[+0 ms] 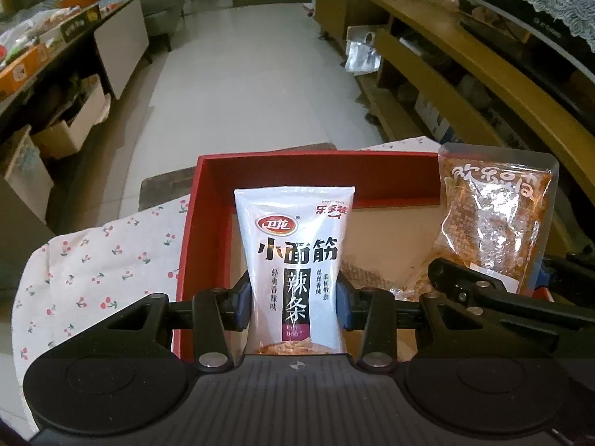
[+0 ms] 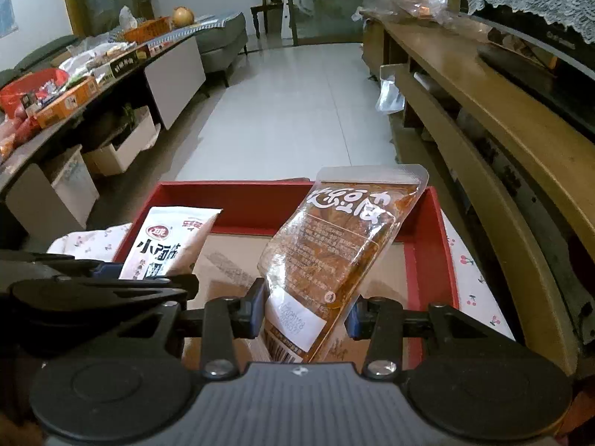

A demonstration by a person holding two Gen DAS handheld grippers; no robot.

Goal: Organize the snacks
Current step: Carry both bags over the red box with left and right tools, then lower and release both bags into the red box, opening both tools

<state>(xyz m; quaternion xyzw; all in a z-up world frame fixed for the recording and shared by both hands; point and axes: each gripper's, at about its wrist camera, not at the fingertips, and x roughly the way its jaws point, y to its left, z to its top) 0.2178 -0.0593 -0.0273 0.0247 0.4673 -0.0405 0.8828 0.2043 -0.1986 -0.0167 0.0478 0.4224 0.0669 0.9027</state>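
My left gripper [image 1: 293, 303] is shut on a white snack packet [image 1: 293, 249] with black Chinese print, held upright over the red box [image 1: 316, 171]. My right gripper [image 2: 305, 312] is shut on a clear packet of orange-brown spicy snack [image 2: 334, 252], tilted over the same red box [image 2: 238, 200]. The white packet also shows in the right wrist view [image 2: 167, 241], left of the orange packet. The orange packet shows in the left wrist view [image 1: 494, 219], with the right gripper [image 1: 487, 282] below it. The box floor is brown card.
The box sits on a cherry-print cloth [image 1: 104, 256]. A wooden shelf unit [image 2: 483, 119] runs along the right. A long table with many snack packs and boxes [image 2: 74, 85] stands on the left. White tiled floor [image 2: 297, 104] lies ahead.
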